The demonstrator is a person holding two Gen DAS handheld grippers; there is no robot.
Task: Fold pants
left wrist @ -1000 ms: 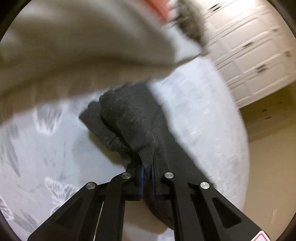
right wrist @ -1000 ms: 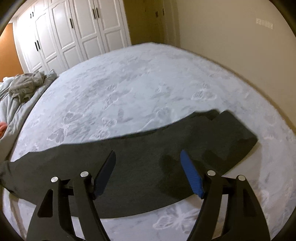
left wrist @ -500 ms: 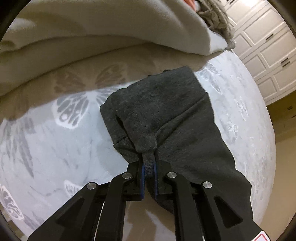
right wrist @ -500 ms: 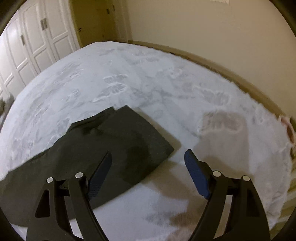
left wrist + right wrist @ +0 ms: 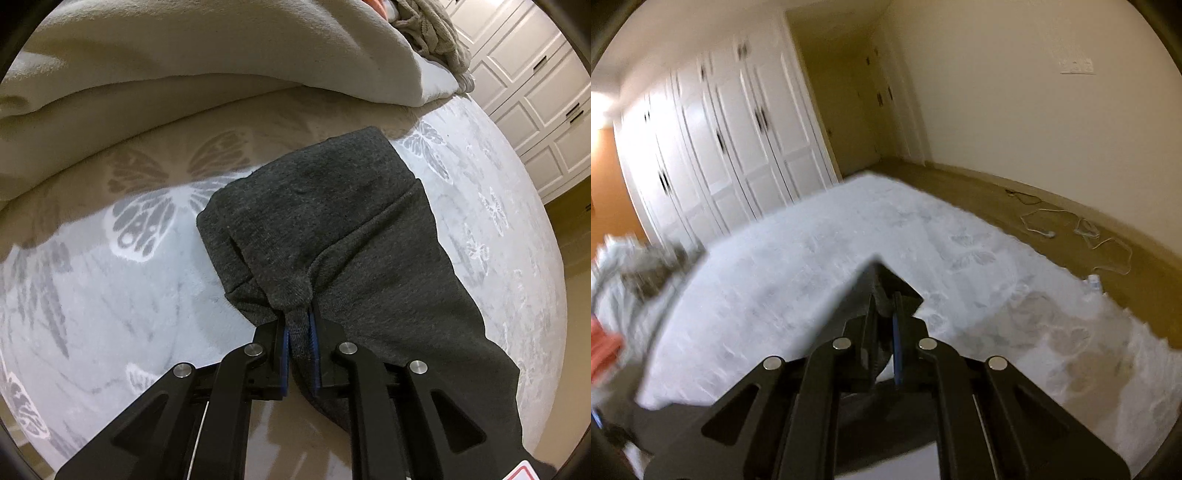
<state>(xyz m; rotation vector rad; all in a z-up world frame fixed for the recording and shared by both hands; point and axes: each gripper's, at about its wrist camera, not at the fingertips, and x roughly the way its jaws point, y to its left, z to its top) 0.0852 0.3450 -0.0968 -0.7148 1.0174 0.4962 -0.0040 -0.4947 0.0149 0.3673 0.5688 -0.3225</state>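
**Both grippers clamped on the dark grey pants**

You are working over a wide, pale grey bedspread [image 5: 92, 314] printed with butterflies; it fills most of both wrist views. Far across it in the right wrist view stands a white panelled wardrobe [image 5: 731, 155], with a tan floor [image 5: 1034, 214] to the right where a thin white cable [image 5: 1082, 229] lies loose. In the left wrist view a thick cream blanket [image 5: 184, 74] is bunched along the far side of the bed, and a knitted beige garment [image 5: 432, 29] rests on it at the far right.

The dark grey pants [image 5: 351, 229] lie on the bedspread, running from the middle of the left wrist view toward the near right. Your left gripper [image 5: 299, 332] is closed on a pinched fold at the pants' near edge; the cloth sits squeezed between the blue pads [image 5: 283, 347].

Your right gripper [image 5: 884, 325] has just snapped closed, and a peak of the same dark cloth stands up between its jaws, lifted off the bedspread. That view is blurred at the left edge.
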